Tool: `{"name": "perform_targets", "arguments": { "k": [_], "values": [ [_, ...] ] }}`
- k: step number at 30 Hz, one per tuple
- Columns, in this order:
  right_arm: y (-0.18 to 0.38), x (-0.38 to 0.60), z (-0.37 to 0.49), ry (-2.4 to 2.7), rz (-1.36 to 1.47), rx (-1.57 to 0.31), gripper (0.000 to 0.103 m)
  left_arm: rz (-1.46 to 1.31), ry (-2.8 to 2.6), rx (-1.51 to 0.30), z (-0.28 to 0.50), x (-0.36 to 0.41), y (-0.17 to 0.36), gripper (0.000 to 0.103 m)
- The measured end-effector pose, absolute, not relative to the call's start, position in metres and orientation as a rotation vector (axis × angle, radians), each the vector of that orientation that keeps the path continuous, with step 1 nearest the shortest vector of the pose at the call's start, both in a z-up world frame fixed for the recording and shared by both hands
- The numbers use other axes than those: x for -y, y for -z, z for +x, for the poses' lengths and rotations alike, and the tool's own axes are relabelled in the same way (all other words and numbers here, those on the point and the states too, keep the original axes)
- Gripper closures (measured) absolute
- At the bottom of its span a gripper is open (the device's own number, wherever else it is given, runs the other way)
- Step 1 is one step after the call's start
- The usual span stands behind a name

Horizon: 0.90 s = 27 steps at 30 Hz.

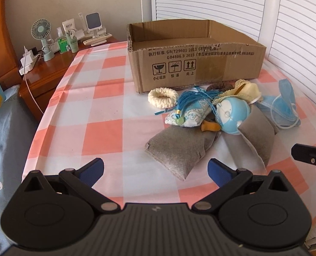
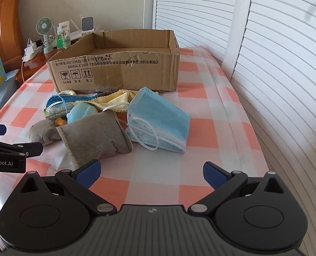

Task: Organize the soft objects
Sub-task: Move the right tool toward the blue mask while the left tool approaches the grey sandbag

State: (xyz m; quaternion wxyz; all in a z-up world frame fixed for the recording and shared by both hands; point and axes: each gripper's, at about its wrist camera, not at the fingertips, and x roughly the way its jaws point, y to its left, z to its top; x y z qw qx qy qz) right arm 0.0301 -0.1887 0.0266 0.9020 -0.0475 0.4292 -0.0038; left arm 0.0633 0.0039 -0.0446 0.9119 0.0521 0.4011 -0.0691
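Note:
A heap of soft things lies on the checked cloth in front of an open cardboard box (image 1: 200, 68) (image 2: 119, 72). It holds two grey pouches (image 1: 177, 149) (image 2: 93, 136), a blue round plush (image 1: 232, 113) (image 2: 82, 111), a patterned sachet with a blue tassel (image 1: 187, 115), a cream scrunchie (image 1: 163, 97), a yellow cloth (image 1: 249, 90) (image 2: 115, 101) and blue face masks (image 1: 285, 104) (image 2: 160, 121). My left gripper (image 1: 155, 171) is open, just short of the near grey pouch. My right gripper (image 2: 151, 172) is open too, short of the masks.
A wooden nightstand (image 1: 49, 70) at the back left carries a small fan (image 1: 43, 40), bottles and a charger with a trailing cable. White louvred doors (image 2: 264, 64) run along the right. Grey bedding (image 1: 4, 138) lies left of the cloth.

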Motion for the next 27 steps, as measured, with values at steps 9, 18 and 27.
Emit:
{"name": "perform_targets", "arguments": {
  "k": [9, 18, 27],
  "values": [
    [-0.02, 0.189, 0.041, -0.01, -0.122, -0.902, 0.0, 0.077, 0.146, -0.875, 0.082, -0.01, 0.061, 0.0],
    [-0.005, 0.185, 0.041, -0.049, -0.14, -0.95, 0.0, 0.062, 0.129, -0.873, 0.088, -0.033, 0.062, 0.0],
    [0.001, 0.189, 0.029, -0.086, -0.166, -0.893, 0.0, 0.022, 0.085, -0.869, 0.09, -0.048, 0.065, 0.0]
  ]
}}
